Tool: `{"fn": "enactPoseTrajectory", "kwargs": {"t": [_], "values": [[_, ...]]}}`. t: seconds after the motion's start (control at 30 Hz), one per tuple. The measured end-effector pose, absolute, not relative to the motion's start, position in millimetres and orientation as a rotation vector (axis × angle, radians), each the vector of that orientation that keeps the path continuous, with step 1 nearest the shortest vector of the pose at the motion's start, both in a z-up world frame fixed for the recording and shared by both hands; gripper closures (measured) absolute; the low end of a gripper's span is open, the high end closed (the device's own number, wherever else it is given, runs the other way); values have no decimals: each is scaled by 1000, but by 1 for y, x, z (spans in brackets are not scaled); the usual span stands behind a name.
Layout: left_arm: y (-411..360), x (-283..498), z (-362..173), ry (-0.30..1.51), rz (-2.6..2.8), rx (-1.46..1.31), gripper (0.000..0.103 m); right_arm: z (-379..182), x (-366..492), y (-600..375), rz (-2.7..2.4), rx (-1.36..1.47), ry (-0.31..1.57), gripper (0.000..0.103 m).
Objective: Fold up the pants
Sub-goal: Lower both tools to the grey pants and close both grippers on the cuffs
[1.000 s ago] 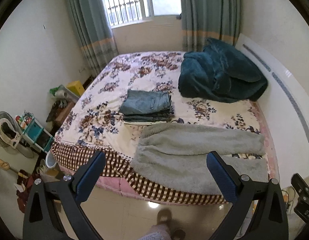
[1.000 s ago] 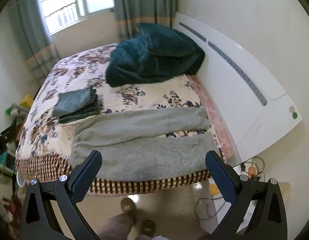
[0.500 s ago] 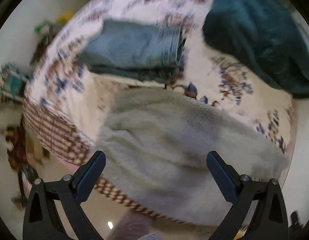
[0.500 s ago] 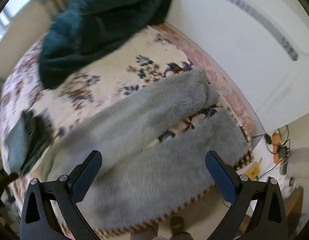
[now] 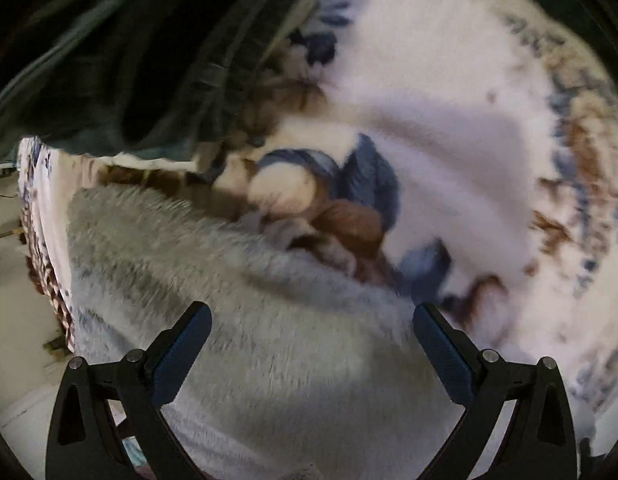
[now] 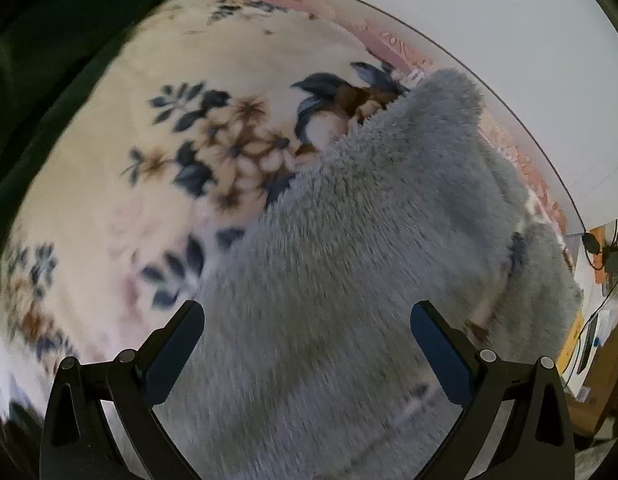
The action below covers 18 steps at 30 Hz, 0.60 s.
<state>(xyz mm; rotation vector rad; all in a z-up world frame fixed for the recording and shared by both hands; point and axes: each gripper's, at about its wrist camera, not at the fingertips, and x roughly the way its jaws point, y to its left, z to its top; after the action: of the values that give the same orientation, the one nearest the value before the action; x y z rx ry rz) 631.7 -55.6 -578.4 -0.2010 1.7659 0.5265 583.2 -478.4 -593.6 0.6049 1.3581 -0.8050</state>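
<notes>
Fuzzy grey pants (image 5: 229, 320) lie spread flat on the floral bed cover (image 5: 449, 128). In the left wrist view my left gripper (image 5: 311, 332) is open and hovers close over the waist end, near its far edge. In the right wrist view the pants (image 6: 369, 240) fill the lower half, both legs running toward the headboard side. My right gripper (image 6: 307, 332) is open, low over the upper leg. Both grippers are empty. The frames are blurred by motion.
A stack of folded dark jeans (image 5: 129, 60) lies just beyond the waist end. A dark teal blanket (image 6: 49, 60) lies at the far left. The white headboard (image 6: 509, 40) runs along the right; boxes and cables (image 6: 597, 300) sit on the floor beside the bed.
Both grippers have dropped from standing height down close over the bed and pants. They stayed open throughout. The pants have not moved.
</notes>
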Motion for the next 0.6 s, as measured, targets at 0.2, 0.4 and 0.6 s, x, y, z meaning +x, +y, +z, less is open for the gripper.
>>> {"fn": "enactPoseTrajectory", "kwargs": {"t": [0.2,0.4,0.6], "values": [[-62,623,-601,1774,520,-127,35,-633,592,-493,-813,632,1428,2],[-62,607,-590,1679,411,-159,96,-647,585,-493,-745,671,1424,89],[-51,572,-536,1512,285,-244,98,-616,539,-484,-658,635,1293,96]]}}
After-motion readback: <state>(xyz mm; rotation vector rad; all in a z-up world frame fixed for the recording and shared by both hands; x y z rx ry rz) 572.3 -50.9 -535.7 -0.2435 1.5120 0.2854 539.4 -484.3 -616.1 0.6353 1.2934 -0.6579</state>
